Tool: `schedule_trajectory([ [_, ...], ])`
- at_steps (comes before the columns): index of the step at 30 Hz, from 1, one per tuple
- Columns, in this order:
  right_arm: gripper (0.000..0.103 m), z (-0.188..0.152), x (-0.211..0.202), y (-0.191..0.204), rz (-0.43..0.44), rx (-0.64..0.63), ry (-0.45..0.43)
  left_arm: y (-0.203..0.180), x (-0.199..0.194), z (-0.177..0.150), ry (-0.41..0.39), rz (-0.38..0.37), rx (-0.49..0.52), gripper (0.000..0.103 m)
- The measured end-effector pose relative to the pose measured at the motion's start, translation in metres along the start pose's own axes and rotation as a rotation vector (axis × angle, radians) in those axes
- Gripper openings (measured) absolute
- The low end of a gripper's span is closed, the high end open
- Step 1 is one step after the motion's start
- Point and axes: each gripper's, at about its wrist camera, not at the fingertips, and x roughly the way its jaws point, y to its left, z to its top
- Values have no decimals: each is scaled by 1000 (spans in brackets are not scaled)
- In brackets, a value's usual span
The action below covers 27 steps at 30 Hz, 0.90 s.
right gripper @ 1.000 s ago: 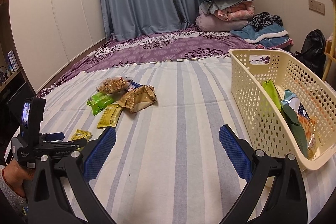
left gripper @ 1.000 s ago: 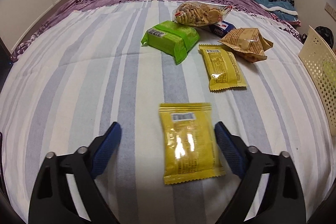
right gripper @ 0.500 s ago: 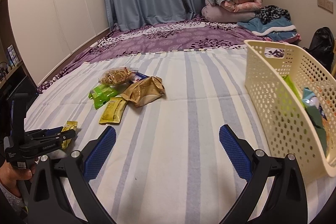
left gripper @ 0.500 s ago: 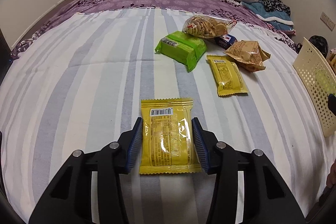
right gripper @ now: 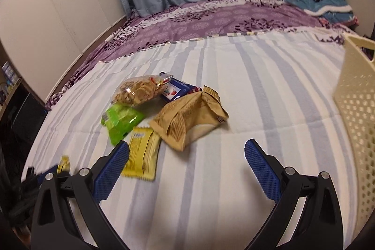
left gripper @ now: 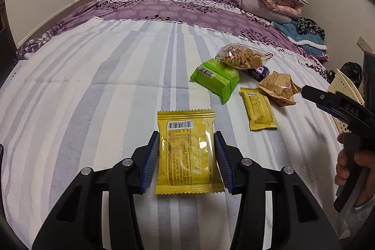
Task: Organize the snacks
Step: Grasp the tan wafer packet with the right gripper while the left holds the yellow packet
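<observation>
Lifted since: glossy yellow pkt

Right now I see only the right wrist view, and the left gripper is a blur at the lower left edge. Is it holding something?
Observer: Yes. In the left wrist view, the left gripper is shut on a yellow packet, with one blue pad against each long side.
Operator: Which face of the packet is up?
Observer: The printed back. Its barcode is at the far end, away from the camera.
Operator: Does that view show my gripper?
Observer: Yes. The right gripper comes in from the right edge, in front of the cream basket.
</observation>
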Motion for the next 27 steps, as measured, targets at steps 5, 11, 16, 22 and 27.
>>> schedule_trajectory([
  [5, 98, 19, 39, -4, -44, 97, 35, 6, -2, 1, -7, -11, -15, 47],
  [11, 98, 31, 72, 6, -105, 87, 63, 13, -3, 2, -14, -13, -34, 47],
  [16, 98, 28, 81, 19, -176, -10, 62, 15, -3, 4, -17, -18, -42, 47],
  [22, 86, 25, 74, 16, -186, -55, 61, 14, -3, 5, -17, -19, -40, 48],
  [27, 75, 19, 62, 8, -164, -75, 59, 10, -4, 7, -20, -19, -30, 48],
])
